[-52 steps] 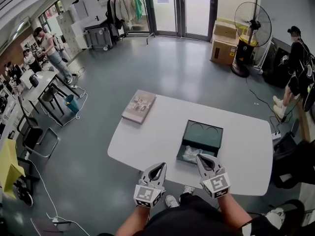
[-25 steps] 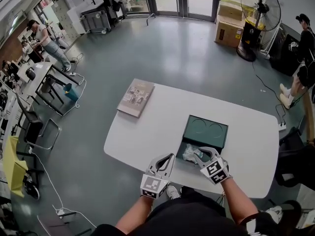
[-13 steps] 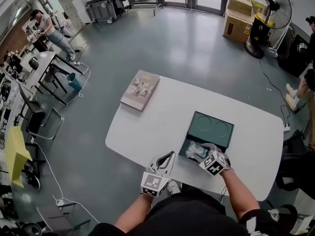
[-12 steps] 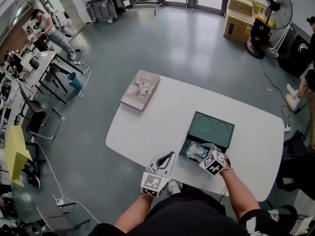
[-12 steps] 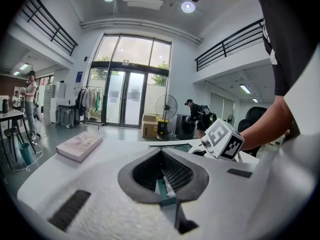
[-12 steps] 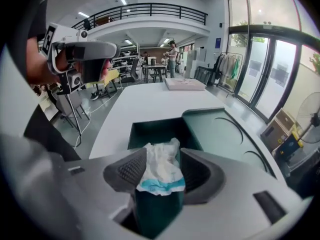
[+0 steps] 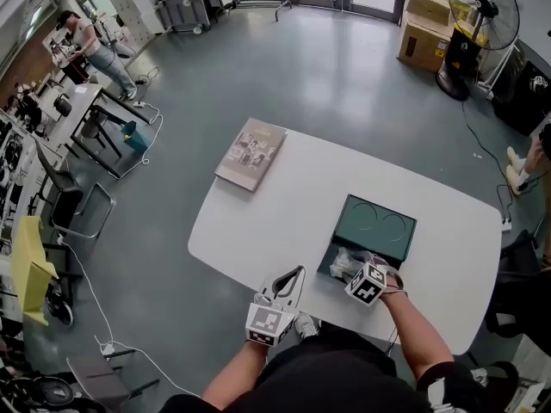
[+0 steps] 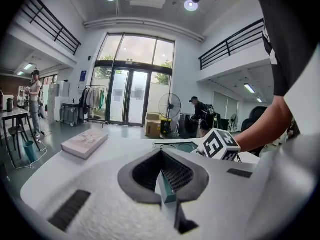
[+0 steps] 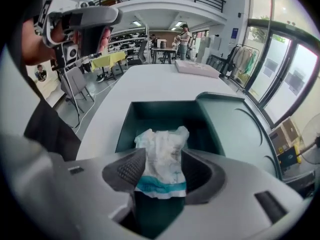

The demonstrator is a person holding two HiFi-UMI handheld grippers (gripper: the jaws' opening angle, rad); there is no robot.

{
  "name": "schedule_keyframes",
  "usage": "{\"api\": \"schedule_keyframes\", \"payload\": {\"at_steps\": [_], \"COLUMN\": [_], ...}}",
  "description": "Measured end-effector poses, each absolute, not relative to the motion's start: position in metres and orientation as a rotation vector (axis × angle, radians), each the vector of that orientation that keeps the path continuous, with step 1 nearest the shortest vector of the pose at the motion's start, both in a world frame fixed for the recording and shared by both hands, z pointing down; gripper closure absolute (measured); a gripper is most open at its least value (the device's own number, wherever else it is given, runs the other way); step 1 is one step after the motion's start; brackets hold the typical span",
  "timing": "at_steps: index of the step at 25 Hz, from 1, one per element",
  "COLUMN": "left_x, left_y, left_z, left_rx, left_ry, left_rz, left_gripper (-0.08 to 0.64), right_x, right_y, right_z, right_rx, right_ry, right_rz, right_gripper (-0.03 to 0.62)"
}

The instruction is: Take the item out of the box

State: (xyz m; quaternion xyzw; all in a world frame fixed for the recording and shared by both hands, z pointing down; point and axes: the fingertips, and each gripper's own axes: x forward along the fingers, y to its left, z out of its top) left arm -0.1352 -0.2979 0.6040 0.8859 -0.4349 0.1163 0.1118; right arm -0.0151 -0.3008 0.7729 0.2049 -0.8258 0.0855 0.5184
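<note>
Hovering over the open teal box (image 7: 376, 227) near the front edge of the white table (image 7: 284, 205), the right gripper (image 9: 160, 173) has its jaws opening, already wide apart, with the crumpled white packet (image 9: 162, 151) standing between the pads, not pinched. That packet, banded in teal at its lower end, sits inside the box's deep half, beside the flat lid marked with two rings. The left gripper (image 8: 162, 173) hangs at the table's front edge, left of the box, jaws together and empty. A book (image 7: 251, 153) lies at the far left corner, well apart from the box
</note>
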Motion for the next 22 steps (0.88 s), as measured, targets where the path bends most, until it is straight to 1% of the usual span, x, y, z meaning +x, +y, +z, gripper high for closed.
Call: {"api": "schedule_keyframes", "payload": {"at_steps": [5,19,22], "left_x": [-0.139,-0.137,-0.138], "left_y": [-0.303,-0.293,-0.293], "left_z": [0.597,0.600,0.597], "left_rx": [2.601,2.608,2.610], "left_ry": [-1.302,-1.276,-1.281], "left_rz": [0.338,0.327,0.325], "left_gripper": [0.548,0.548,0.548], "right_x": [-0.021,-0.017,-0.016], "right_y": [-0.298,-0.300,-0.302], "right_z": [0.784,0.781,0.775], "right_rx": [0.443,0.455,0.487], "right_ry": [-1.940,-1.942,-1.957], "right_rz": [0.154,0.151,0.147], "right_gripper": [0.379,0.505,0.516]}}
